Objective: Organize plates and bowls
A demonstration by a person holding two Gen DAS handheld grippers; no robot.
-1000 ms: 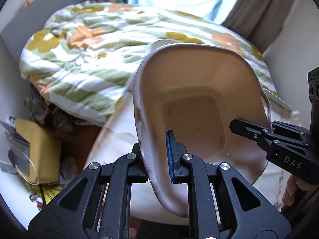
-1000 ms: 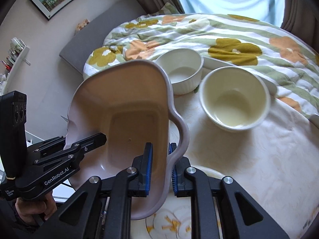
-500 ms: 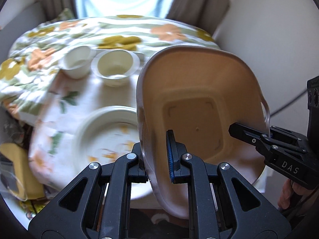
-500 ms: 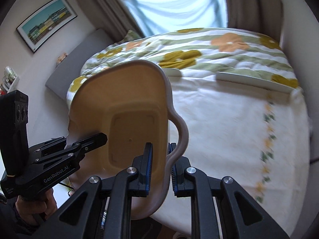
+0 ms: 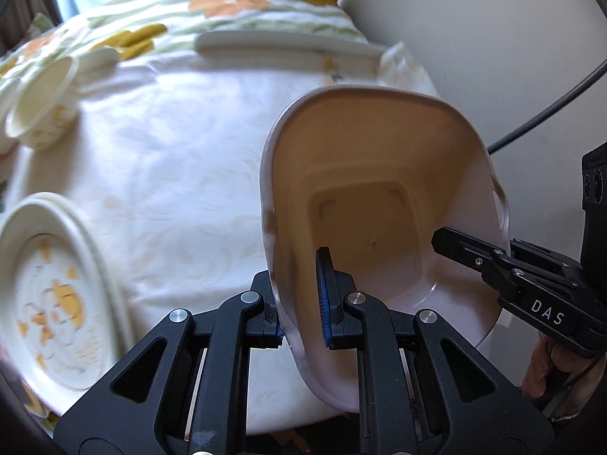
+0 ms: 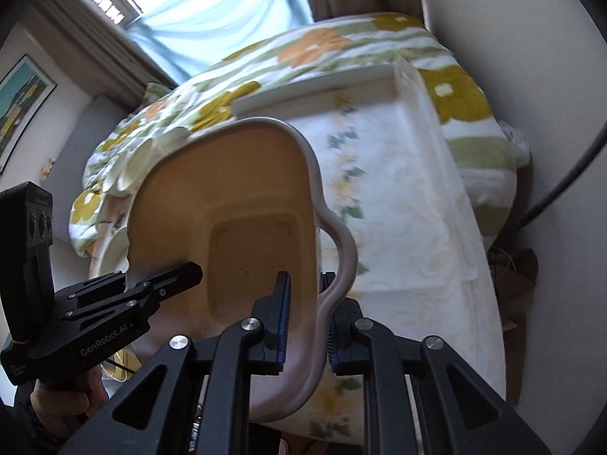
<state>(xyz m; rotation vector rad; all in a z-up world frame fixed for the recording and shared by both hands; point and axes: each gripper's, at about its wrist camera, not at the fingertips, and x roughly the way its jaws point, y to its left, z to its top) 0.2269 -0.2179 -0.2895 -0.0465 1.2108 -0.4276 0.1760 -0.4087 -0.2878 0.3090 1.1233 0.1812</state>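
Table (image 5: 182, 159), covered by a pale flowered cloth, with a striped floral blanket (image 6: 447, 87) behind it and bare cloth at its right-hand part. On it, seen from the left wrist: a flat patterned plate (image 5: 49, 292) at the near left edge, a small cream bowl (image 5: 41, 102) at the far left, and a long white dish (image 5: 280, 43) along the back.

Basin (image 5: 379, 204), beige inside and pale outside, with wavy handles, carried tilted in the air over the table's right part, well clear of the cloth and well apart from the plate and bowl.

Left gripper (image 5: 303, 303): clenched on the basin's left rim, one finger outside the wall, the other pressed against the inside. Right gripper (image 6: 307, 322): clamped on the opposite rim just beside the handle, the wall pinched between its blue pads (image 6: 283, 318).

Risk, as a judgement: each grip bites only a thin strip of smooth rim, so if the two hands drift apart or twist unevenly, the wall could slide out of one pinch and the basin swing down onto the table. The blurred surroundings suggest a quick carry, which raises that chance.
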